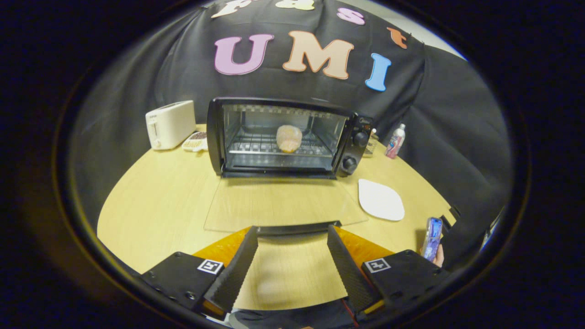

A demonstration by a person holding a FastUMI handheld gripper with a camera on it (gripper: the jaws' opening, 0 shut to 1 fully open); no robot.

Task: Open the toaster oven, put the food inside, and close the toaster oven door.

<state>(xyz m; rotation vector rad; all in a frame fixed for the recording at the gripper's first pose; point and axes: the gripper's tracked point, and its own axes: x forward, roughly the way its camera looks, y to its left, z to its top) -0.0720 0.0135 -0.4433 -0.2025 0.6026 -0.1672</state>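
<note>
Fingers (292, 235) spread wide and empty just behind the lowered door's handle (298, 227), food (289, 138) already on the toaster oven (283, 137) rack; lifting off-centre could let the glass door (279, 203) slip and drop.

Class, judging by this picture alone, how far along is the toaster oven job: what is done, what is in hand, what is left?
Done: the toaster oven is open, its glass door lying flat on the table, and the food sits on the rack inside. In hand: the tool is open, fingertips at the door handle. Left: lifting the door shut.
</note>
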